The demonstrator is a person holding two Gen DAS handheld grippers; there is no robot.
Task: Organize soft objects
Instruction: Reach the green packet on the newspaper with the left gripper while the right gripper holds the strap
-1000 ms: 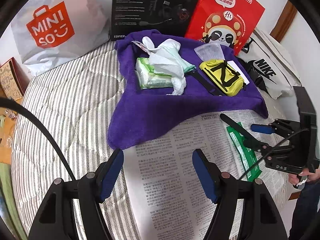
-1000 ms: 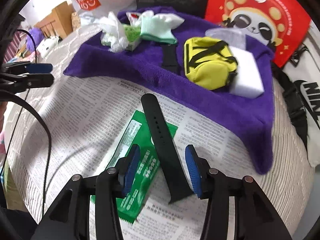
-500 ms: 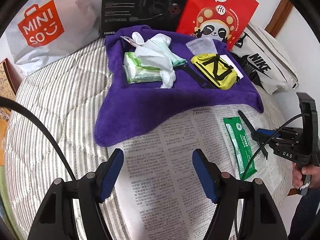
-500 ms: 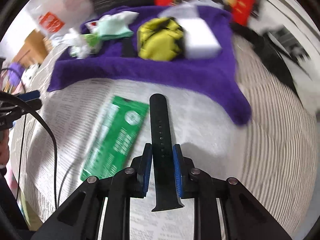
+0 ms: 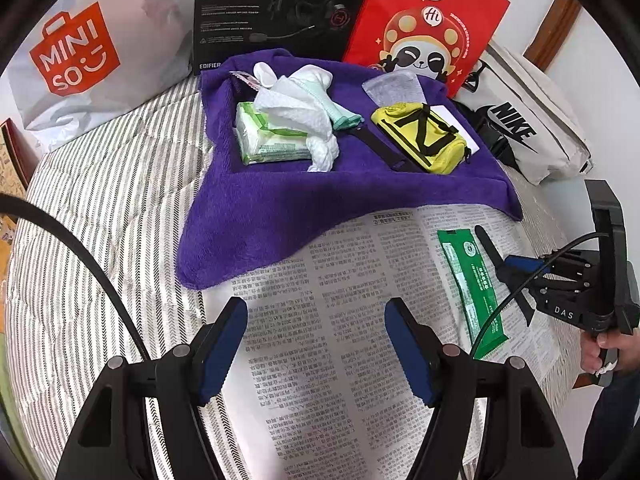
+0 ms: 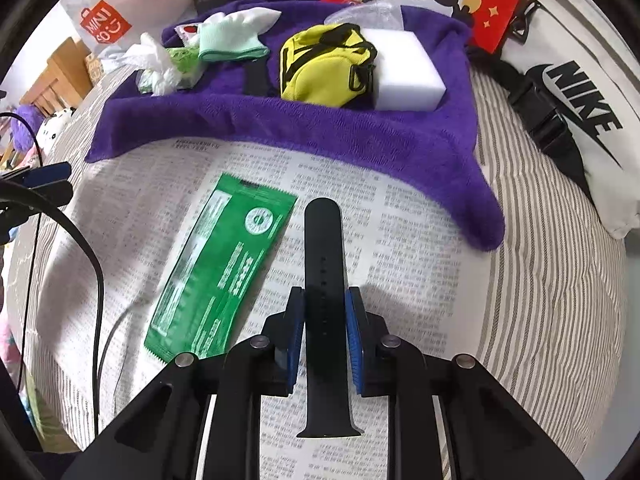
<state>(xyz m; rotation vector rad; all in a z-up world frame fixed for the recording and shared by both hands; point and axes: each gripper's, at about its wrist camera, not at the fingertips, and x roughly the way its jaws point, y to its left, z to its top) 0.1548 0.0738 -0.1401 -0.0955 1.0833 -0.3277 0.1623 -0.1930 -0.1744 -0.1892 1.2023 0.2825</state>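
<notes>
My right gripper (image 6: 323, 312) is shut on a black watch strap (image 6: 323, 248) and holds it just above the newspaper (image 6: 408, 240); the strap also shows in the left wrist view (image 5: 489, 251). A green packet (image 6: 224, 268) lies on the newspaper left of the strap. A purple towel (image 6: 320, 128) beyond holds a yellow pouch (image 6: 324, 66), a white sponge (image 6: 404, 68), a glove (image 6: 236, 36) and a wipes pack (image 5: 268, 138). My left gripper (image 5: 316, 340) is open and empty over the newspaper, in front of the towel.
A Miniso bag (image 5: 80, 60), a black box (image 5: 276, 4) and a red panda bag (image 5: 428, 28) stand behind the towel. A white Nike bag (image 5: 528, 128) lies at the right. All rests on a striped mattress (image 5: 100, 200).
My right gripper closed on the black strap and lifted it slightly off the newspaper. The left gripper pulled back a little and stayed open.
</notes>
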